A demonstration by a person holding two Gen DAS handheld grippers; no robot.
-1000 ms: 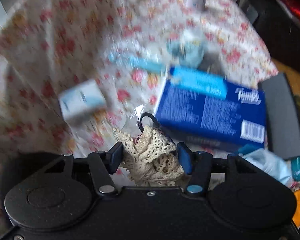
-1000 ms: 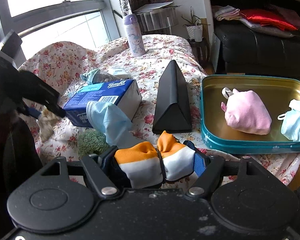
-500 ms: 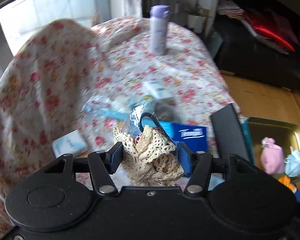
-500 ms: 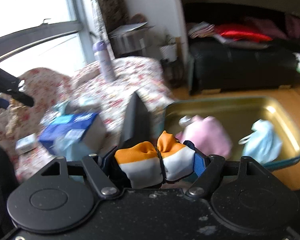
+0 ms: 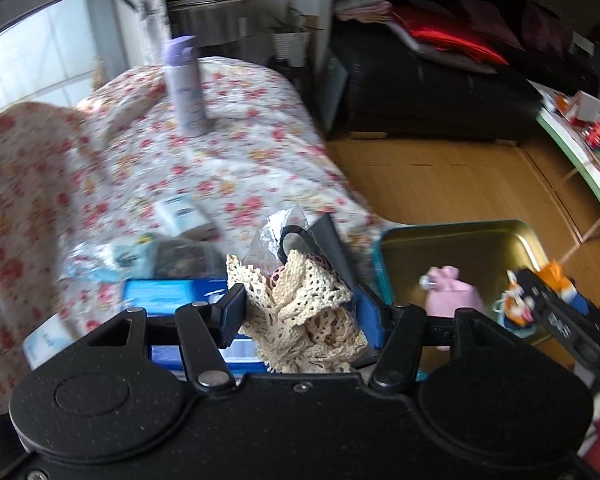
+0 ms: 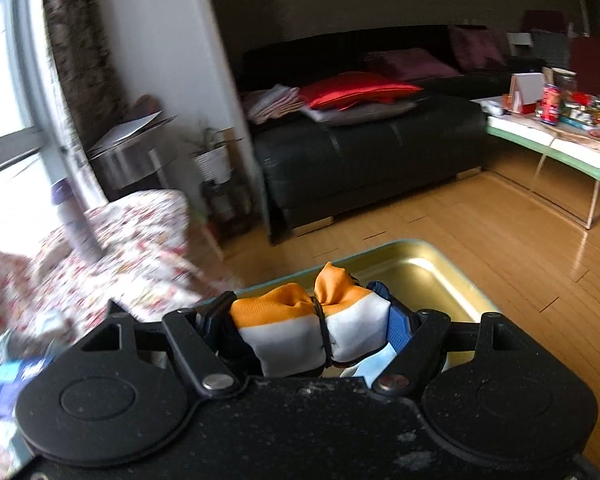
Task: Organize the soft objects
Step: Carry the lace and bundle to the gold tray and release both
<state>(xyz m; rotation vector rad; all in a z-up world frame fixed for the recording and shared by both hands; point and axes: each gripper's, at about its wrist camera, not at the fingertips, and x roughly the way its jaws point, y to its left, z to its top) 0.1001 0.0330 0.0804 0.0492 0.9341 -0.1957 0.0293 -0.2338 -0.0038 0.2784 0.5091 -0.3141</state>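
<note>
- The left claw (image 5: 300, 312) is clamped on a bundle of cream crocheted lace (image 5: 300, 320) with a black loop and a scrap of clear wrapper poking out of its top; the lace bulges between the two blue pads, so the grip looks firm enough for carrying.
- The right claw (image 6: 312, 332) grips an orange-and-white fabric bundle cinched by a black band (image 6: 296, 328). Its jaws stand at a middling width because the bundle fills them.
- Just ahead of and below the right claw lies the gold metal tray with a teal rim (image 6: 428, 268). The bundle hangs over the tray's near edge, which I judge to be the drop-off spot for soft things.
- In the left view the same tray (image 5: 460, 240) lies ahead and to the right of the left claw. A pink soft pouch (image 5: 452, 292) already rests in it, and the right claw (image 5: 532, 292) with its orange load hovers over the tray's right part.
- Left of the left claw sits the desk under a floral cloth (image 5: 240, 152), carrying a blue tissue box (image 5: 172, 296) just beside the claw and a lilac bottle (image 5: 184, 84) far ahead.
- Both loads are soft and crumpled, so each should fall free once its jaws part.
</note>
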